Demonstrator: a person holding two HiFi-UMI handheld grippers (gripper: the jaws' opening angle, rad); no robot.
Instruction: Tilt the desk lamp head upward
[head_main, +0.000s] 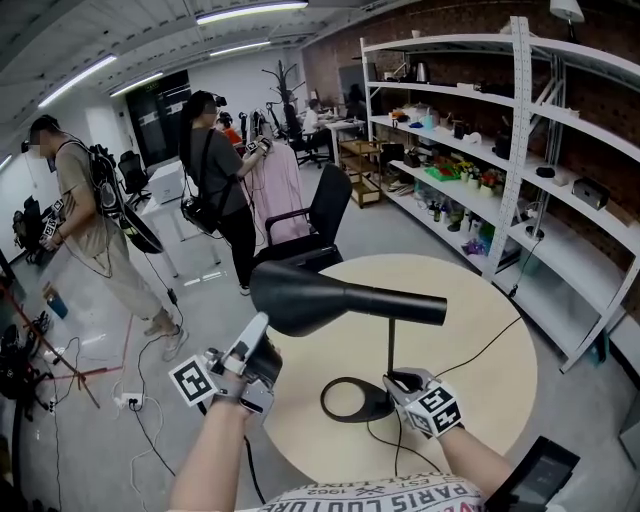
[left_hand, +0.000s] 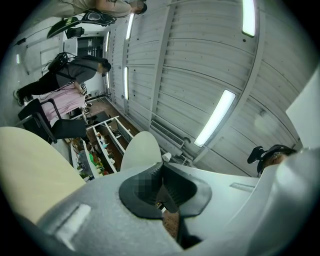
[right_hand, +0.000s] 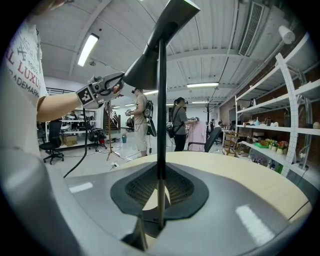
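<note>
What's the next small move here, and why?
Probably raise the left gripper a little, swinging the lamp head upward at its joint. Its jaws pinch the rim of the head's wide end, and the head lies roughly level. The right gripper is shut on the stem just above the base, so the lamp should hold steady.

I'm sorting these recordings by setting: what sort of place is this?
Probably a robotics or data-collection lab: tall white shelving stocked with props, other people holding marker-tagged grippers, cables across the floor.
</note>
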